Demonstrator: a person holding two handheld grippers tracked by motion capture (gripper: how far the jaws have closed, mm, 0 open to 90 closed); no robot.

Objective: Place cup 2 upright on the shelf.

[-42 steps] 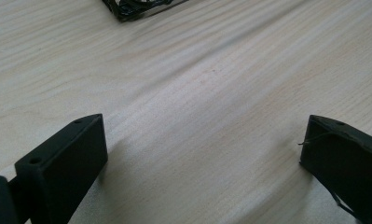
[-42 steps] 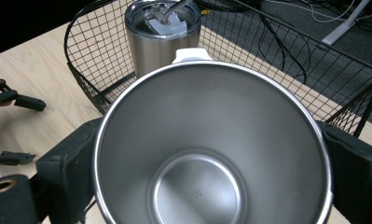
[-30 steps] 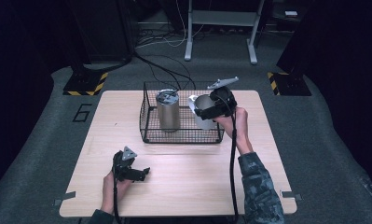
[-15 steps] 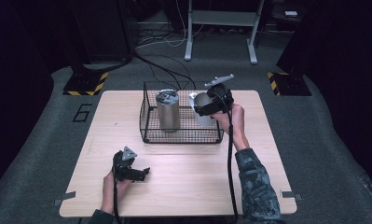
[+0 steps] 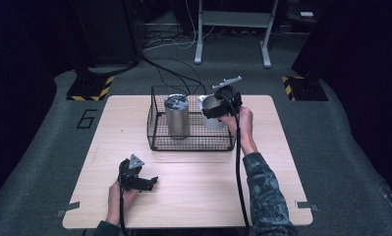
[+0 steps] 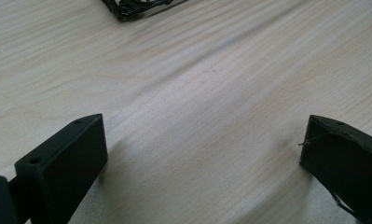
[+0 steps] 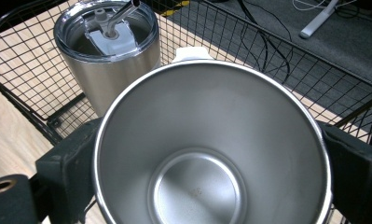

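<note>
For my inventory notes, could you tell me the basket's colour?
Black wire basket, clearest in the high view.

table (image 5: 193,196): light wood, on grey carpet | floor: black cables (image 5: 174,73) behind table | desk frame (image 5: 233,29) w/ white legs at back | 2 yellow-black striped blocks (image 5: 91,87), poss. stand bases | "6" (image 5: 87,118) marked on carpet, left

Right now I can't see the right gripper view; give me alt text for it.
An open steel cup, empty, sits clamped between the right gripper's black jaws. Behind it, a lidded steel tumbler stands inside a black wire basket on the wooden table.
</note>
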